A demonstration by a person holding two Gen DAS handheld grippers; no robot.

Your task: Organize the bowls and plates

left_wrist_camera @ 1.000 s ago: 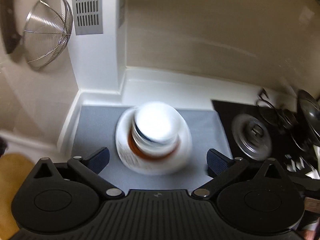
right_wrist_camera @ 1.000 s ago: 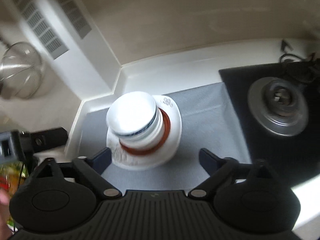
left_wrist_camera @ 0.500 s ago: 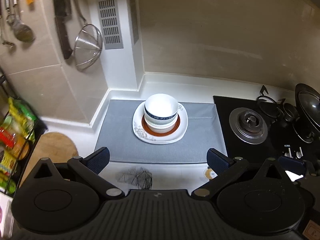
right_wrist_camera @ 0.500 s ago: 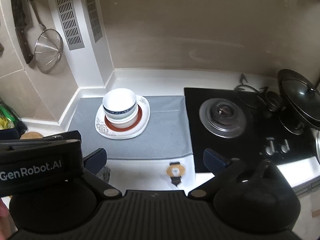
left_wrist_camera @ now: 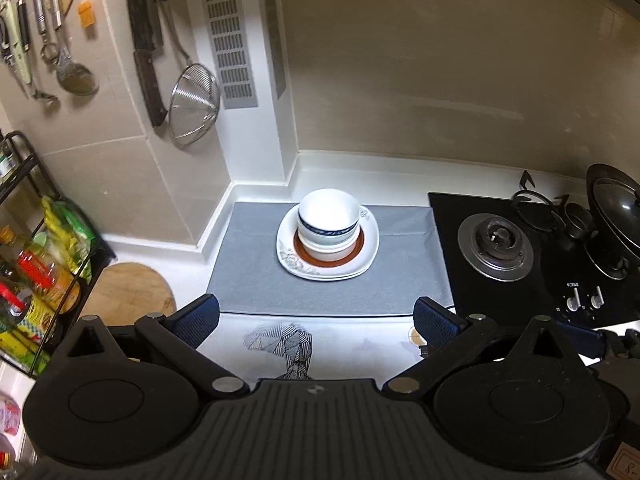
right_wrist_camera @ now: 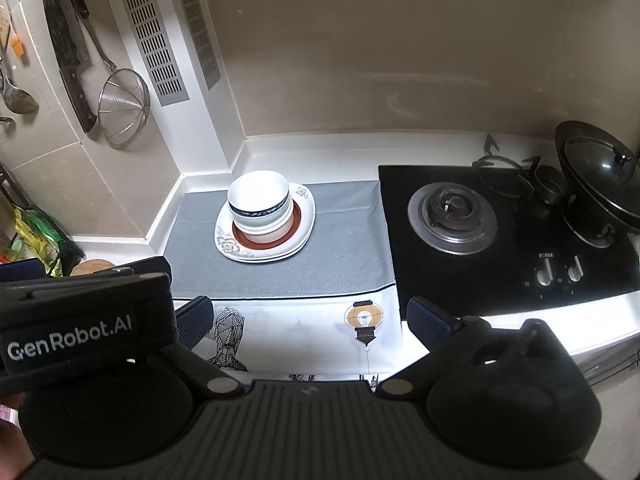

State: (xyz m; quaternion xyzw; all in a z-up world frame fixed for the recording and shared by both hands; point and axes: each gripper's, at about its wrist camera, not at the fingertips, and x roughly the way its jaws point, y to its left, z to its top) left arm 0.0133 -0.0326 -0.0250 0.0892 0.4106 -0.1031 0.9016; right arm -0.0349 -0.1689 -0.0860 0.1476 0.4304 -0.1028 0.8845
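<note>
Both your claws, left (left_wrist_camera: 316,316) and right (right_wrist_camera: 310,314), gape wide and empty. Ahead of them, well apart, glossy round bowls (left_wrist_camera: 328,220) sit stacked on squarish plates (left_wrist_camera: 370,248) on a grey mat (left_wrist_camera: 248,280). Nothing blocks them. A hob (right_wrist_camera: 500,248) lies ahead-right; only your left view shows the rack (left_wrist_camera: 36,264).

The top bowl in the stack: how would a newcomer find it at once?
Left of the black stove, a grey mat carries stacked plates. Nested bowls stand on them. The top bowl alone has a dark blue band under its rim.
</note>
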